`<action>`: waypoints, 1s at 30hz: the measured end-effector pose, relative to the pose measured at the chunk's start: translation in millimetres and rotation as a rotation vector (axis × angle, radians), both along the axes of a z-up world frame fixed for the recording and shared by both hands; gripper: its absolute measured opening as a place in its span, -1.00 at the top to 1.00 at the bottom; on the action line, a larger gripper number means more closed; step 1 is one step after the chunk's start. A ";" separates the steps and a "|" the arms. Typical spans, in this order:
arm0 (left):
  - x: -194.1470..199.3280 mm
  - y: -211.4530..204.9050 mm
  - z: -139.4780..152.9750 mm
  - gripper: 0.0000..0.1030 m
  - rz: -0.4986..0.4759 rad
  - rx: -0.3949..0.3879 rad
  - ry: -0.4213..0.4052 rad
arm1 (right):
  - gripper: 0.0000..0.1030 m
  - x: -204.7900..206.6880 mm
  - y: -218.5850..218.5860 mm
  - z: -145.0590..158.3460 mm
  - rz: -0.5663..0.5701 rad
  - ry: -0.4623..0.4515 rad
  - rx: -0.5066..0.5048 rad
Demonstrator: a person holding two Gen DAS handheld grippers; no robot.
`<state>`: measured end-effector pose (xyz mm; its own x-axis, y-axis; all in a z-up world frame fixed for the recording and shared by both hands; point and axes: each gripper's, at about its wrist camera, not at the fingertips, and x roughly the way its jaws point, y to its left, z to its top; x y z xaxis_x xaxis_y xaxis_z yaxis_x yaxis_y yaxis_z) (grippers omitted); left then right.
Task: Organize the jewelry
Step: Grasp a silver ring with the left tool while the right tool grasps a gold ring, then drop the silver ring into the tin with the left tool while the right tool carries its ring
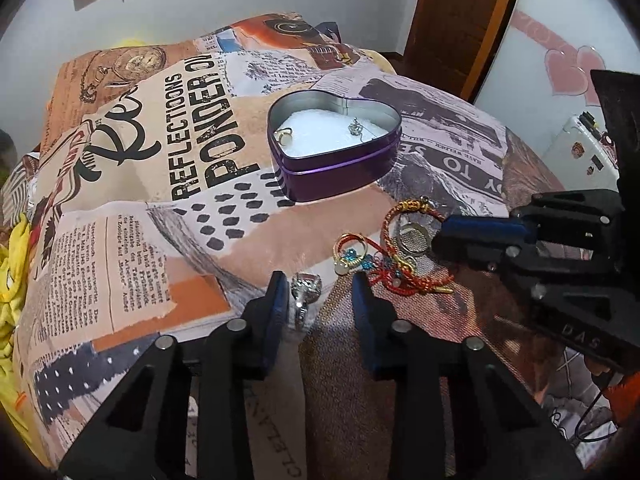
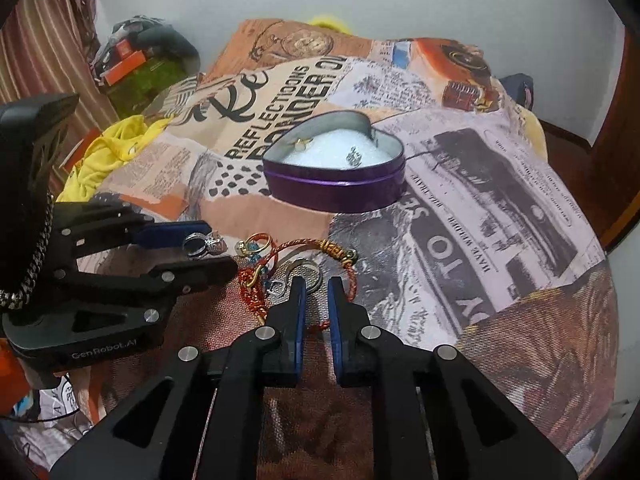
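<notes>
Pick-up step. Left gripper [image 1: 320, 300] fingers open around silver ring [image 1: 306, 290] on bed [image 1: 440, 136]; right gripper [image 2: 316, 296] narrowly open at bracelet pile [image 2: 280, 268]. Next: close, carry to far heart tin [image 1: 340, 176].

Soft indoor light, fisheye-warped dark corners.

Under me spreads a bedcover [image 1: 132, 184] printed like torn newspaper, with big black lettering and a pocket-watch picture. Yellow cloth [image 2: 108, 152] lies bunched at its left edge, near an orange box [image 2: 124, 62] against a striped curtain [image 2: 44, 40]. A wooden door [image 1: 456, 20] stands beyond, beside a white panel with pink hearts [image 1: 568, 68].
</notes>
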<state>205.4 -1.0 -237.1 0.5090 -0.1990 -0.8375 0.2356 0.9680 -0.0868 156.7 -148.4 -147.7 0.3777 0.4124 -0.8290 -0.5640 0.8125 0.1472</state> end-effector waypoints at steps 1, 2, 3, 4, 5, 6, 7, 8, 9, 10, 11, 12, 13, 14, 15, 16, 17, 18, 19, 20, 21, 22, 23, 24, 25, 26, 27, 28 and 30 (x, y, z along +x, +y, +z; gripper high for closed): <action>0.9 1.6 -0.5 0.54 0.006 0.001 -0.002 | 0.81 -0.1 0.8 -1.5 0.003 0.004 -0.004; 1.8 3.2 -1.0 0.65 0.011 0.001 -0.003 | 0.81 -0.1 1.8 -3.0 0.005 0.007 -0.007; 3.0 5.2 -1.6 0.73 0.017 0.000 -0.003 | 0.81 -0.1 2.4 -4.4 0.008 0.011 -0.008; 3.2 7.1 -1.6 0.73 0.018 -0.009 -0.001 | 0.80 -0.7 2.2 -4.8 0.009 0.014 -0.008; 3.3 9.3 -1.3 0.73 0.020 -0.022 0.000 | 0.79 -1.0 1.8 -5.0 0.009 0.014 -0.006; 3.1 10.4 -0.9 0.73 0.020 -0.027 -0.001 | 0.74 -1.0 1.4 -4.7 0.010 0.016 -0.002; 2.5 9.9 -0.5 0.73 0.021 -0.027 -0.002 | 0.68 -1.0 0.7 -4.3 0.012 0.019 0.004; 2.0 9.9 0.1 0.73 0.022 -0.026 -0.005 | 0.53 -1.1 0.1 -3.9 0.013 0.021 0.009; 1.3 9.2 0.5 0.73 0.023 -0.024 -0.006 | 0.40 -1.4 -0.1 -3.4 0.011 0.018 0.011; 0.2 9.1 1.4 0.73 0.024 -0.023 -0.008 | 0.38 -1.6 -0.2 -2.9 0.008 0.010 0.008; -1.2 9.4 2.4 0.73 0.026 -0.025 -0.010 | 0.38 -1.2 0.2 -2.9 0.005 0.004 0.002; -2.3 9.7 3.2 0.73 0.027 -0.029 -0.011 | 0.38 -0.4 0.9 -3.6 0.003 0.004 -0.003; -3.7 10.6 4.0 0.73 0.029 -0.033 -0.012 | 0.38 0.4 1.5 -4.2 0.002 0.005 -0.004; -5.3 11.8 4.8 0.73 0.032 -0.035 -0.013 | 0.38 1.2 2.0 -4.4 0.001 0.000 -0.004; -6.7 13.0 5.4 0.73 0.034 -0.036 -0.013 | 0.38 1.6 2.6 -4.3 -0.001 -0.006 -0.007; -7.8 13.6 6.2 0.73 0.035 -0.037 -0.014 | 0.38 1.6 3.7 -4.5 0.000 -0.011 -0.010; -9.0 14.7 6.9 0.73 0.036 -0.038 -0.014 | 0.38 1.8 5.5 -5.1 0.005 -0.014 -0.015; -9.9 15.6 7.7 0.73 0.038 -0.038 -0.015 | 0.38 2.2 6.8 -5.3 0.008 -0.016 -0.018; -10.7 16.1 8.3 0.73 0.039 -0.037 -0.016 | 0.38 2.1 8.3 -5.5 0.010 -0.021 -0.022; -11.3 16.8 9.1 0.73 0.041 -0.036 -0.017 | 0.38 1.7 10.2 -6.0 0.015 -0.027 -0.028; -11.8 17.7 9.8 0.73 0.045 -0.037 -0.018 | 0.39 1.0 12.3 -6.5 0.021 -0.034 -0.035; -12.1 18.5 10.3 0.73 0.047 -0.038 -0.018 | 0.39 0.8 13.4 -6.8 0.024 -0.039 -0.040; -12.4 19.1 10.8 0.73 0.050 -0.038 -0.019 | 0.44 0.4 15.1 -7.3 0.029 -0.046 -0.046; -12.8 19.4 11.3 0.73 0.053 -0.037 -0.019 | 0.62 0.1 16.3 -7.5 0.034 -0.048 -0.046; -13.0 19.6 12.1 0.73 0.055 -0.037 -0.020 | 0.62 0.0 17.3 -7.5 0.038 -0.045 -0.044; -13.3 19.7 12.8 0.73 0.055 -0.037 -0.021 | 0.62 0.0 17.4 -6.7 0.036 -0.048 -0.045; -13.4 19.7 13.5 0.73 0.056 -0.036 -0.023 | 0.62 0.0 17.1 -5.7 0.032 -0.050 -0.047; -13.6 19.6 15.0 0.73 0.057 -0.035 -0.026 | 0.62 0.1 16.5 -4.9 0.029 -0.052 -0.047; -13.5 19.4 18.1 0.73 0.058 -0.038 -0.033 | 0.62 -0.5 14.4 -1.7 0.022 -0.058 -0.042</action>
